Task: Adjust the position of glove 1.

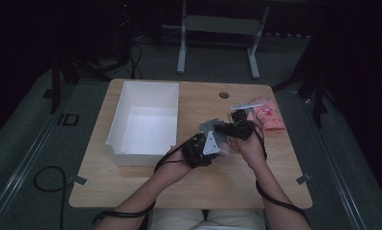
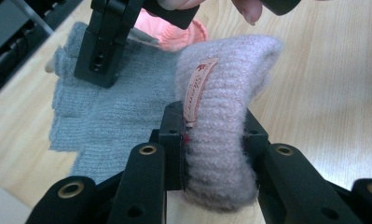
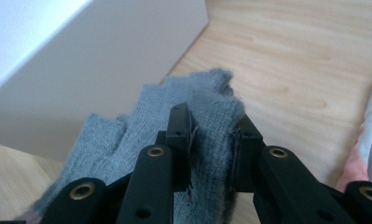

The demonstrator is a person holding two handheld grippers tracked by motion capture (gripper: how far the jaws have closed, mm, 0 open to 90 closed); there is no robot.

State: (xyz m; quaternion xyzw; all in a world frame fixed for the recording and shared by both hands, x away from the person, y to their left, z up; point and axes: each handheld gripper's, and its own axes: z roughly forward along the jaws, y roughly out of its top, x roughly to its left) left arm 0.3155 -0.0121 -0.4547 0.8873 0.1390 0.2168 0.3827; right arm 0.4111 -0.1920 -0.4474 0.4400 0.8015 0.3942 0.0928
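While the left tongs (image 2: 214, 154) clamp the pink glove's (image 2: 225, 102) cuff, the right tongs (image 3: 211, 154) pinch the grey glove (image 3: 193, 121), likely lifting both toward the white bin (image 1: 143, 120) at 9 o'clock.

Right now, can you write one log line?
left gripper: shut on pale knit cuff | right gripper: shut on grey glove | white bin: empty

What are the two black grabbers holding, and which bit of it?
The left gripper pinches the ribbed cuff of a pale pink knitted glove, beside its label. The right gripper pinches a grey knitted glove at its edge; which part can't be told.
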